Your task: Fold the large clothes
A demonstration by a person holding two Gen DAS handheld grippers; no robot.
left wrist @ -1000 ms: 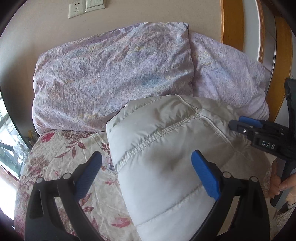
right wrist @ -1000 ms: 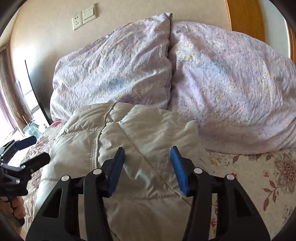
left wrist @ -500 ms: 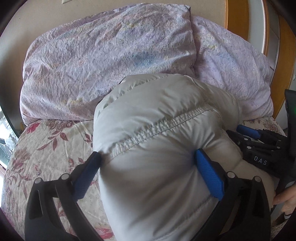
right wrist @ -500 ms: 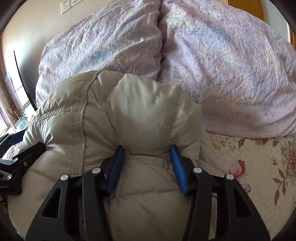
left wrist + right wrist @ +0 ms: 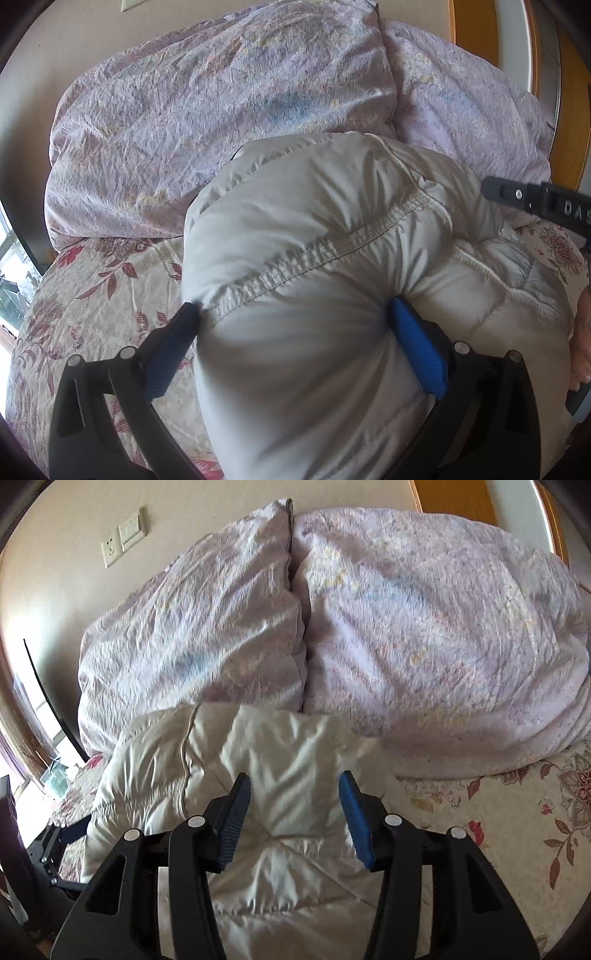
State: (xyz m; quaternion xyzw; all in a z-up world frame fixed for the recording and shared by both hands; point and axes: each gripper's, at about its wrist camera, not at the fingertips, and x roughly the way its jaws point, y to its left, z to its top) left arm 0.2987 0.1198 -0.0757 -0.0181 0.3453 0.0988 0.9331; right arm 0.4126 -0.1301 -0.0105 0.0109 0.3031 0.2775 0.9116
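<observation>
A puffy off-white down jacket [image 5: 314, 240] lies bundled on the floral bed sheet [image 5: 92, 295]; it also shows in the right wrist view [image 5: 280, 768]. My left gripper [image 5: 295, 314] is open wide with the jacket's bulk bulging between its blue pads, pressing into it. My right gripper [image 5: 295, 786] is open, its pads above the jacket's quilted top. The right gripper's black body shows at the right edge of the left wrist view [image 5: 535, 203].
Two lilac pillows [image 5: 192, 638] [image 5: 443, 638] stand against the wall just behind the jacket. A wooden frame [image 5: 476, 33] is at the back right. A wall socket [image 5: 110, 552] is at upper left. A window is at the far left.
The left gripper stays pressed into the jacket. The right gripper has lifted off and drawn back, so the jacket sits lower and farther in its view.
</observation>
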